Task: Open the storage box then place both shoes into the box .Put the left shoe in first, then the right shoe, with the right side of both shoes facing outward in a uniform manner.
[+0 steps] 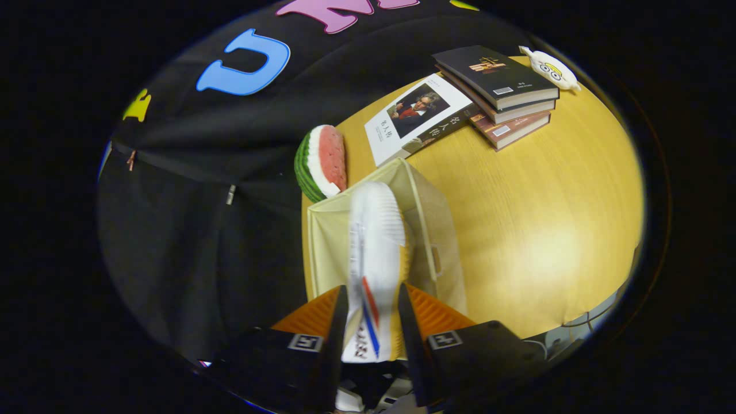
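Gripper [372,322]: jaws pinching a white shoe [376,253] between them, its far end over the open storage box [328,241] just ahead.
Risk: the shoe may snag the box's soft rim or slip from the pinch if tilted.
Around: watermelon slice toy [322,164] beyond the box; books [494,92] farther off on the table [546,218]; nothing blocks the opening.

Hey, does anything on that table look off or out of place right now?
Nothing is spilled or damaged. The tongs grip a white shoe over the open storage box; the book stack is fanned unevenly.
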`<state>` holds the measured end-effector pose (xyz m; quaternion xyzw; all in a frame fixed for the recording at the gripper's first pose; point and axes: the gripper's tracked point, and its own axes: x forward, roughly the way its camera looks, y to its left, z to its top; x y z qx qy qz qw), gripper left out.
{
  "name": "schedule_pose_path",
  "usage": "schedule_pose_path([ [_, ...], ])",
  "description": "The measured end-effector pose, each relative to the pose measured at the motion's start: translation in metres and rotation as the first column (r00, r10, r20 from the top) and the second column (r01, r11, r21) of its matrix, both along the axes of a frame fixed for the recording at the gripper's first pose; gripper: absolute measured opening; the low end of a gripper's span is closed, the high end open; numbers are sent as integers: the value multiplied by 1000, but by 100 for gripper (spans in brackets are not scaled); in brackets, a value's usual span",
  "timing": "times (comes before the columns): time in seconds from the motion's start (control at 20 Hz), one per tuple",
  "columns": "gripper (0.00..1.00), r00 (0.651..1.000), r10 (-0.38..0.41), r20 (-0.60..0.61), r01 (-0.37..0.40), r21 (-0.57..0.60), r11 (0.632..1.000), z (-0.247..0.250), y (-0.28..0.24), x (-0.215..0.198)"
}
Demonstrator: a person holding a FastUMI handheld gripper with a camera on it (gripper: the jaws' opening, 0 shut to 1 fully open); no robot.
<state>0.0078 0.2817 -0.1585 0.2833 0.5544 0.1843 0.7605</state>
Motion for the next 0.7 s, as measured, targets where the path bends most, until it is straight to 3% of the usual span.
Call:
schedule_pose_path([
  [0.1,98,999,-29,39,28,18,999,12,-4,6],
  [0.25,99,986,-48,160,49,-3,999,43,-20,17],
  [0.4,99,945,-83,316,93,-17,996,86,-46,31],
  [0.55,99,875,-122,468,153,-27,988,135,-78,46],
  [0.7,98,779,-146,609,218,-45,975,178,-111,53],
])
